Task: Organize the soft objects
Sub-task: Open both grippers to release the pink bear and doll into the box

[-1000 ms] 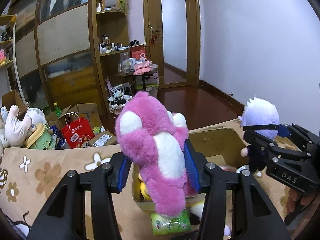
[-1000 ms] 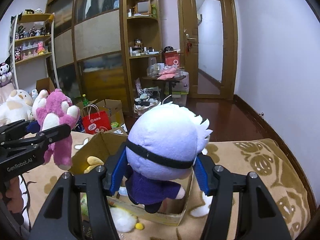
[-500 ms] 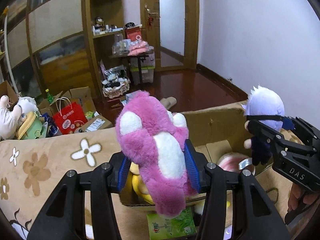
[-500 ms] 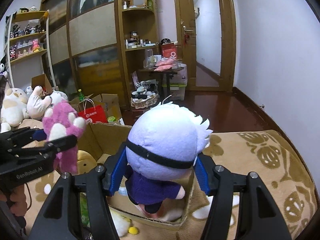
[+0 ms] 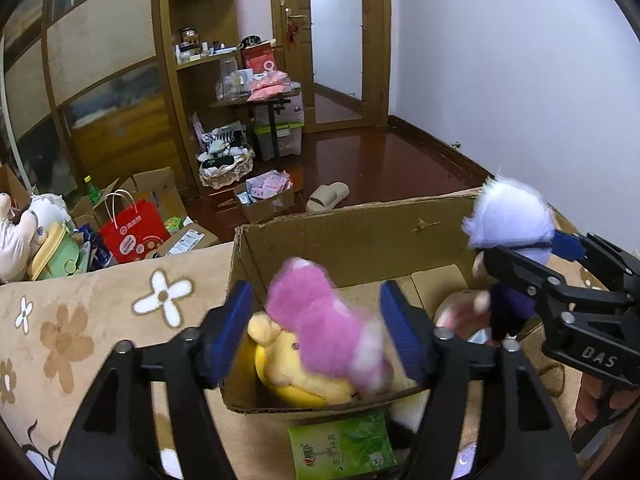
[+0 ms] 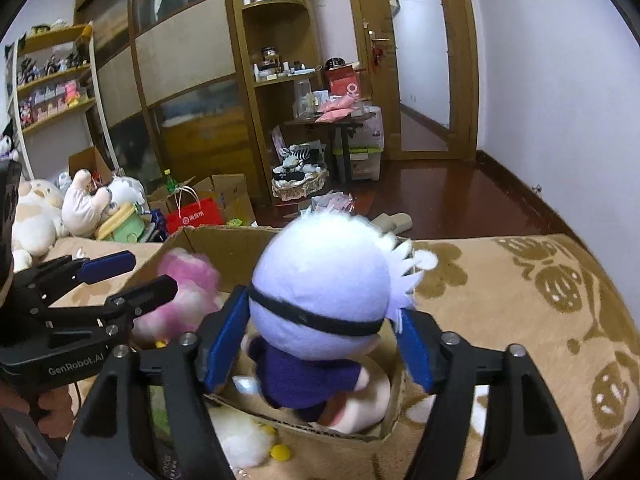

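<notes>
A pink plush bear [image 5: 320,328] shows blurred, dropping into the open cardboard box [image 5: 360,236] onto a yellow plush [image 5: 288,364]. My left gripper [image 5: 316,328] stands over the box with its jaws opening, and the blue pads are clear of the bear on both sides. A white-haired doll in purple [image 6: 320,280] hangs over the box's right end. The right gripper [image 6: 320,344] has its jaws opening, with the doll's head between them and gaps at both pads. A pale pink plush [image 6: 360,408] lies under the doll.
The box sits on a beige flowered blanket [image 5: 80,320]. A green tissue pack [image 5: 344,448] and a white plush [image 6: 240,436] lie in front of it. Behind are a red bag [image 5: 132,232], more plush toys [image 6: 40,212] and a slipper [image 5: 328,196] on the wooden floor.
Both grippers came down toward the box. The left jaws spread and let the pink bear fall in. The right jaws widened away from the doll's head.
</notes>
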`<action>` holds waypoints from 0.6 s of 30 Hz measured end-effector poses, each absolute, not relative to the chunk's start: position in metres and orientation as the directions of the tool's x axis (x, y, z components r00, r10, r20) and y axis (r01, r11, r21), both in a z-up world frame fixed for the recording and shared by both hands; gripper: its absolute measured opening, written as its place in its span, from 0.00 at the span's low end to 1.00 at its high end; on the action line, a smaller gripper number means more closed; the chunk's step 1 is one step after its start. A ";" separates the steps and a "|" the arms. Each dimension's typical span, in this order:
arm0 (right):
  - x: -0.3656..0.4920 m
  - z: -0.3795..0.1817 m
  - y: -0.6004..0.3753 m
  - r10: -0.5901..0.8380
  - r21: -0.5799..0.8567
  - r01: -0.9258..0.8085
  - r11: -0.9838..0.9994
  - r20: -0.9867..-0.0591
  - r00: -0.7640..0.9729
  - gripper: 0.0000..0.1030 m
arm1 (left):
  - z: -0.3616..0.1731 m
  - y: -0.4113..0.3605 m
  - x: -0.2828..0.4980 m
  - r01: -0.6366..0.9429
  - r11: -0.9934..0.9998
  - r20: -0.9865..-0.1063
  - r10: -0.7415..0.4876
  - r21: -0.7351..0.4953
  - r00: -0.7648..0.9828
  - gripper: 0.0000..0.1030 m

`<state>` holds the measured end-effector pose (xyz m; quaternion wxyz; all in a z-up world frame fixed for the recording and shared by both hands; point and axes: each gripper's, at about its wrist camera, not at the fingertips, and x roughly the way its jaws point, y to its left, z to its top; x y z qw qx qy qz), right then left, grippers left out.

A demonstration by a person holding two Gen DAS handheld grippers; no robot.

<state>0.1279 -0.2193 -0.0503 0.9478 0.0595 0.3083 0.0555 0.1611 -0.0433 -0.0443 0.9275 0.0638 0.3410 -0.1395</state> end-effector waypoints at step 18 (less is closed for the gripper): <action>0.092 -0.029 -0.218 0.121 0.134 -0.053 0.990 -0.567 0.815 0.99 | -0.029 -0.028 0.132 0.260 0.964 -0.659 -0.156 0.062 0.736 0.94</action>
